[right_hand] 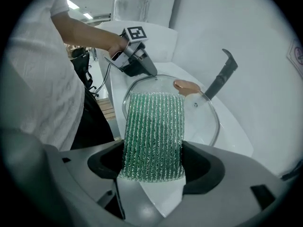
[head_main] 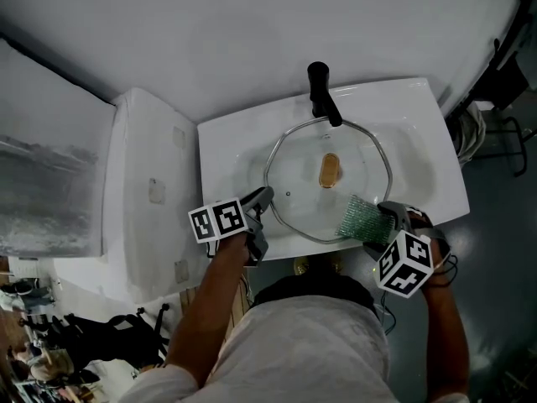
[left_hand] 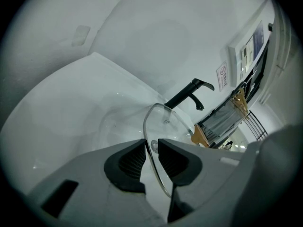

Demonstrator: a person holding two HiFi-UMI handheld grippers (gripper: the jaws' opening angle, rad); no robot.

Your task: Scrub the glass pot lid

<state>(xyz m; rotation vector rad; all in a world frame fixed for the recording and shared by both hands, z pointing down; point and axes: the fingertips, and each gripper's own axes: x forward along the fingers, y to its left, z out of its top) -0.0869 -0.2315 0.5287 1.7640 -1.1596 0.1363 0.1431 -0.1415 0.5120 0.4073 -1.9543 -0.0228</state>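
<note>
Left gripper (left_hand: 151, 148): jaws close together, ribbed black pads pinching the metal-banded edge of the lid (head_main: 295, 173) at its near-left side. Only the thickness of the edge lies between the pads.

Right gripper (right_hand: 152, 163): jaws wide apart, clamped on the two sides of a green pad (right_hand: 154, 134). The pad fills the whole gap and sticks out well past the fingertips.

Lid position: held over the bowl of the sink (head_main: 225, 145), covering most of it. In the head view, the free end of the pad lies over the lid's near-right edge; whether it presses on the glass cannot be told.

Edges and room:
- Lid's far edge sits right at the tap (head_main: 321, 92), whose spout reaches over it.
- Bare white basin shows to the left and right of the lid, more on the right.
- The sink's front rim runs just under both grippers.

Materials:
- Lid: round, clear glass, thin bright metal band, oval copper-coloured knob (head_main: 330, 170) at the centre, small vent fitting off-centre.
- Pad: knitted mesh in ridged rows, glittery, rectangular.
- Sink: glossy white, rectangular. Tap: matt black.
</note>
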